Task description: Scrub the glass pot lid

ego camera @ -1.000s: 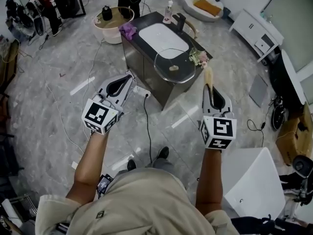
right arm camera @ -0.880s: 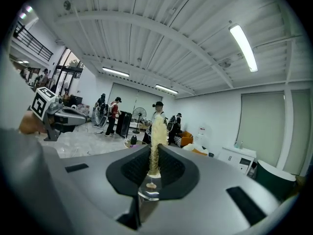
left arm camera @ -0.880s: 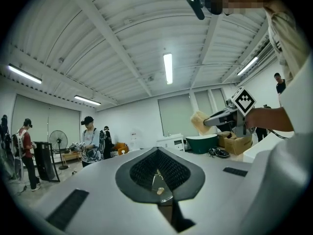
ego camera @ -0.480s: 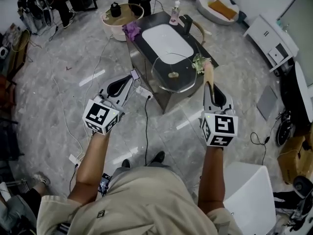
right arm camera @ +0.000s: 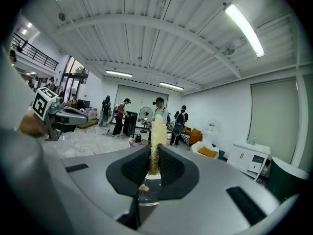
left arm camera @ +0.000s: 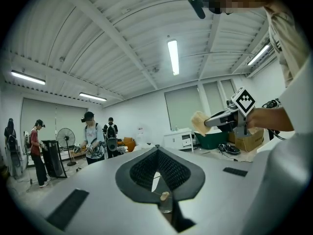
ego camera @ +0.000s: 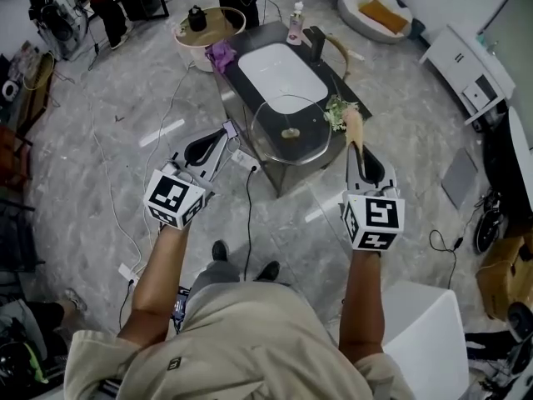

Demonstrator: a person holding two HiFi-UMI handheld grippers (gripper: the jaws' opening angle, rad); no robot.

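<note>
The round glass pot lid [ego camera: 290,130] lies flat on the near end of a dark counter [ego camera: 246,120], just in front of a white sink basin [ego camera: 283,75]. My right gripper [ego camera: 356,146] hovers in the air at the lid's right edge, shut on a beige sponge [ego camera: 352,124] that sticks out past the jaws; the sponge [right arm camera: 156,133] stands clamped between the pads. My left gripper [ego camera: 226,129] is shut and holds nothing, out over the floor to the left of the counter and well short of the lid. Its closed tips [left arm camera: 156,149] point into the room.
A soap bottle [ego camera: 296,22] and a dark faucet [ego camera: 316,40] stand behind the basin. A purple cloth [ego camera: 221,54] lies at the counter's left, a green sprig [ego camera: 337,111] at its right. A cable [ego camera: 248,215] runs over the floor. A white box [ego camera: 426,332] stands at my right. Several people [left arm camera: 95,136] are across the room.
Both grippers keep their pose and their grip. The person has stepped a little, so the counter and lid sit slightly further left and higher in the head view.
</note>
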